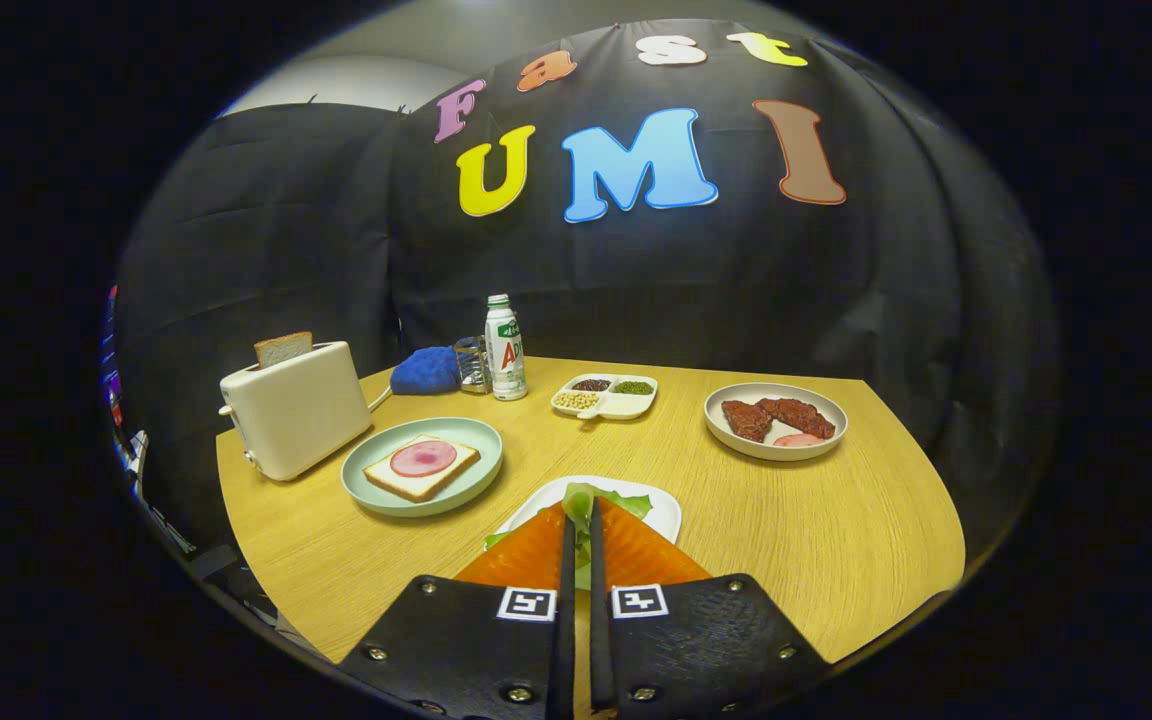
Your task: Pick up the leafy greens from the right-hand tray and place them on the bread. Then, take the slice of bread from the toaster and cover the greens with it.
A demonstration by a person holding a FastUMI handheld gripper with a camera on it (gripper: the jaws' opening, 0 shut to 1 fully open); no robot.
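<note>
The hand-held gripper (581, 520) sits low over the near edge of a round-fronted wooden table (836, 540), its two fingers drawn almost together on a leaf of the leafy greens (584, 498), which stands pinched between the tips and shows pale green down the narrow slot between them; whether the leaf is already clear of its dish or only gripped in place cannot be told from this angle. Under and just ahead of the fingers lies the white tray (664, 510) that carries the greens, more leaf spilling to either side. Beyond it, toward the table's left side, a pale green plate (366, 485) holds the open slice of bread (406, 482) topped with a round of pink ham (423, 458); no greens lie on it yet. Just left of that plate stands the white toaster (296, 415), near the table's left edge, with the second slice of bread (284, 348) upright in its slot. Toward the right edge a white plate (736, 440) carries pieces of dark cooked meat (776, 415). At the far edge, left to right, are a blue cloth (426, 370), a small glass (471, 365), a drink bottle (504, 348) and a divided dish of beans (606, 397). By this reading the task is at its first grasp: the carry to the bread, the release, and the whole toaster step remain.
</note>
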